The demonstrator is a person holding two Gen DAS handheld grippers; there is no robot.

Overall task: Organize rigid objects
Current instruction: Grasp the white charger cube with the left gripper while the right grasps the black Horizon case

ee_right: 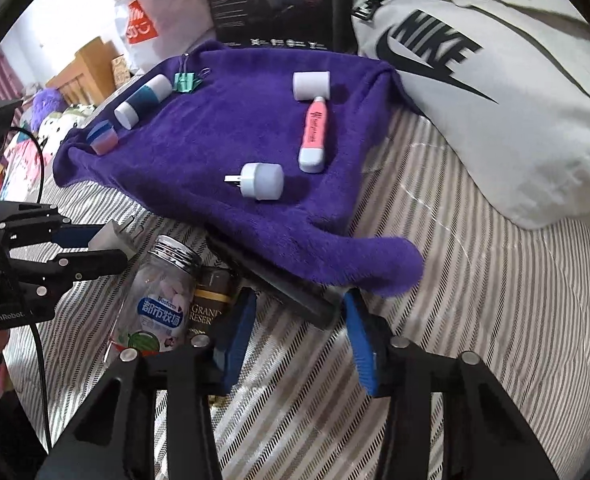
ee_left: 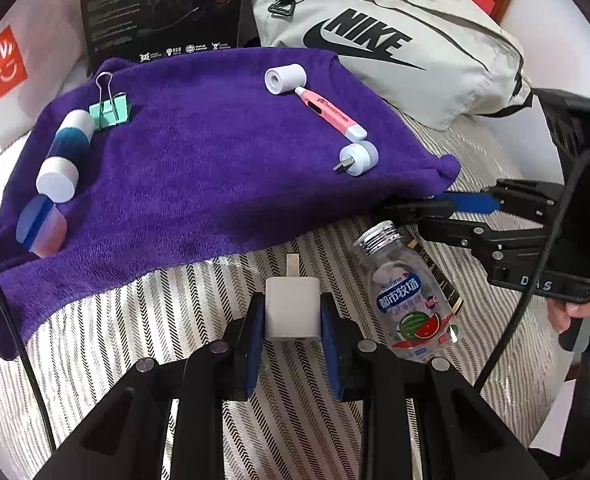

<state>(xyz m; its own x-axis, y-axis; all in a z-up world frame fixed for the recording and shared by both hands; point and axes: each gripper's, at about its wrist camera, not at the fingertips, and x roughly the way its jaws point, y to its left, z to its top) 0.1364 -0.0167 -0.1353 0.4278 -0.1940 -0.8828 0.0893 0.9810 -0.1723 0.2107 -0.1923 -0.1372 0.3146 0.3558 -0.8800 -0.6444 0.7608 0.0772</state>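
Note:
My left gripper (ee_left: 293,306) is shut on a white charger cube (ee_left: 293,312) just above the striped bedding; the right wrist view shows this same gripper (ee_right: 95,246) at the left. Beside it lies a clear candy bottle (ee_left: 407,292) with a watermelon label. My right gripper (ee_right: 299,314) stands open astride the end of a dark flat bar (ee_right: 291,288) that pokes out from under the purple towel (ee_right: 215,136). A gap shows at the left pad. From the left wrist view this gripper (ee_left: 447,212) sits at the towel's near right corner.
On the towel lie a white roll (ee_left: 286,78), a pink pen-like stick (ee_left: 331,114), a white plug light (ee_left: 359,158), a mint binder clip (ee_left: 109,114), a white-and-blue tube (ee_left: 67,154) and a blue-pink cup (ee_left: 41,226). A dark labelled box (ee_right: 207,308) lies by the bottle. A white Nike bag (ee_left: 395,40) and a black box (ee_left: 163,4) stand behind.

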